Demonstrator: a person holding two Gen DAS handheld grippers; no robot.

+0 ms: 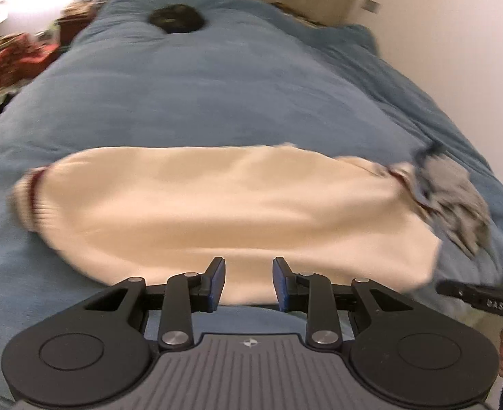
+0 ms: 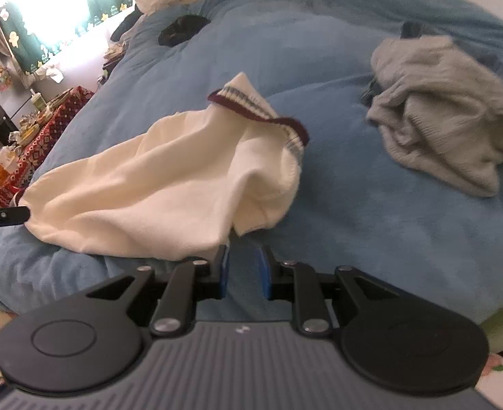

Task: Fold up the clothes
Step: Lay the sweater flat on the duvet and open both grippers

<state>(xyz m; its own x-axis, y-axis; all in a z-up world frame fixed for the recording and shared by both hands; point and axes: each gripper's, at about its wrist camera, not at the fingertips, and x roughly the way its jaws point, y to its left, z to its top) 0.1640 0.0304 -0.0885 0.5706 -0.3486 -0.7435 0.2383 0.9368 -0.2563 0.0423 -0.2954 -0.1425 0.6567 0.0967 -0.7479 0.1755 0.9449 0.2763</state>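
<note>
Above the near edge of the blue blanket, the left gripper and right gripper are held parted and empty. Just beyond them, the cream sweater is spread, a grey garment crumpled further right.

A cream sweater is showing maroon-and-blue striped cuffs; a grey knit garment is lying pale — both on a plain blue bed cover; a red patterned cloth is showing white motifs.

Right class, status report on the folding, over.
Left gripper open, empty. Right gripper open, empty. Cream sweater lying unfolded on blue bedcover. Grey garment crumpled beside it, apart.
</note>
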